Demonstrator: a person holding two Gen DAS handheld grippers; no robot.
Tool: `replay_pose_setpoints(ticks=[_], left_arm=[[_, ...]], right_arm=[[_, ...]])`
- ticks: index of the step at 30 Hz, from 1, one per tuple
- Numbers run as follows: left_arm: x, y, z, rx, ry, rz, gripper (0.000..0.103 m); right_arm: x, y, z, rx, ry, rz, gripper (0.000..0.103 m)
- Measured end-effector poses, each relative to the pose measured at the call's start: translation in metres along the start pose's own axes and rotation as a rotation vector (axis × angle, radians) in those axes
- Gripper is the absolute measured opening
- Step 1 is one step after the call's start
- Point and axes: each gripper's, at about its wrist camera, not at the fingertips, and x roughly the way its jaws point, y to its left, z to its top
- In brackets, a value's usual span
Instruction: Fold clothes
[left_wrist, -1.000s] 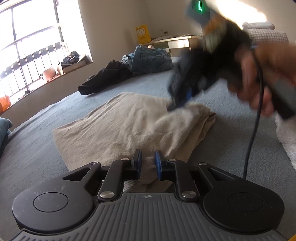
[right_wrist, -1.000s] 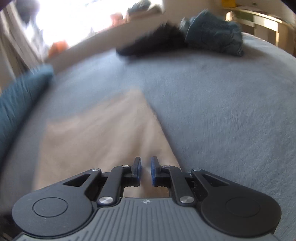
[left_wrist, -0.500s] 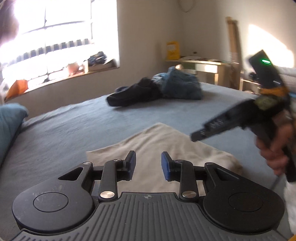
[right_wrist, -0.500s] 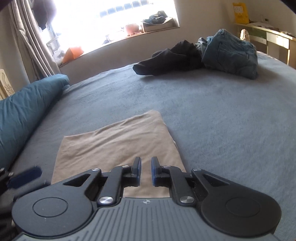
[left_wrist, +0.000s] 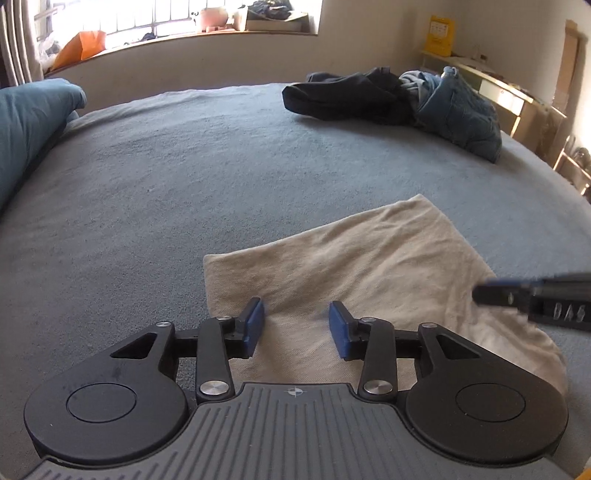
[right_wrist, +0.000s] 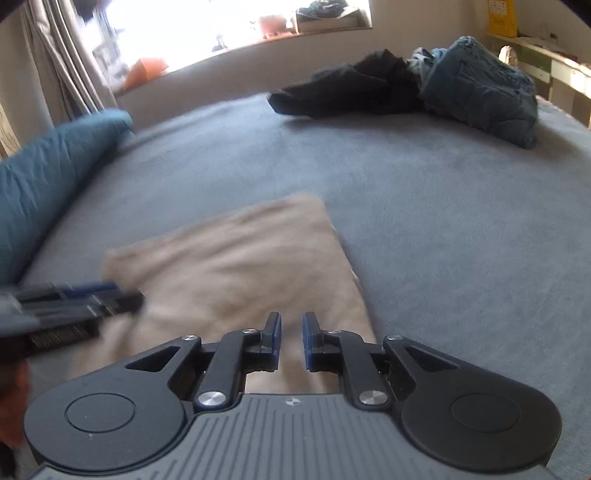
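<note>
My left gripper (left_wrist: 296, 328) hangs over the near left corner of the beige garment (left_wrist: 369, 273), jaws spread and just been opening wider, nothing pinched between the blue pads (left_wrist: 255, 325), only cloth lying below them. My right gripper (right_wrist: 291, 341) sits at the garment's near edge toward its right side, fingers nearly together with a thin gap showing, and I see no cloth caught in it. The garment lies flat on the grey-blue bedspread (left_wrist: 184, 177), folded into a rough rectangle, its far corner running off toward one o'clock in the left view. It looks to me like thin, limp knit: light, floppy, no stiffness, likely to sag and crease wherever it isn't supported, not slippery on this nappy spread. I'd take it at two matching corners of one short edge, pinching through all the layers so the lower ones don't peel away, and carry both corners level. Off at one o'clock, well apart, a black garment (left_wrist: 343, 98) and blue jeans (left_wrist: 461, 110) wait in a heap; a teal pillow (left_wrist: 26, 125) sits at ten o'clock.
</note>
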Motion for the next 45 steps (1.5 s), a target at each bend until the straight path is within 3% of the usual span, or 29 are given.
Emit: replay_pose_setpoints(ticks=[3, 9, 18, 21, 23, 29, 35, 45], left_arm=[[0.002, -0.003, 0.005, -0.016, 0.023, 0.011, 0.046], [0.002, -0.010, 0.008, -0.025, 0.056, 0.018, 0.061], [0.003, -0.016, 0.009, -0.012, 0.073, 0.044, 0.067], [0.003, -0.019, 0.010, -0.006, 0.079, 0.057, 0.068], [0.002, -0.021, 0.010, -0.004, 0.084, 0.067, 0.069], [0.001, -0.023, 0.007, 0.007, 0.085, 0.098, 0.073], [0.001, -0.028, 0.008, 0.027, 0.092, 0.116, 0.074], [0.002, -0.029, 0.008, 0.037, 0.101, 0.133, 0.079]], right_arm=[[0.012, 0.012, 0.025, -0.034, -0.026, -0.002, 0.013], [0.070, 0.006, 0.032, -0.011, 0.064, -0.020, 0.018], [-0.013, 0.005, 0.012, 0.014, 0.027, 0.003, 0.020], [-0.013, 0.007, -0.009, -0.041, 0.079, -0.022, 0.028], [-0.004, 0.004, -0.021, -0.047, 0.127, -0.063, 0.028], [-0.052, 0.014, -0.028, -0.036, 0.058, 0.005, 0.028], [-0.047, 0.028, -0.062, -0.132, 0.089, 0.012, 0.029], [-0.049, 0.038, -0.070, -0.185, 0.047, -0.018, 0.033]])
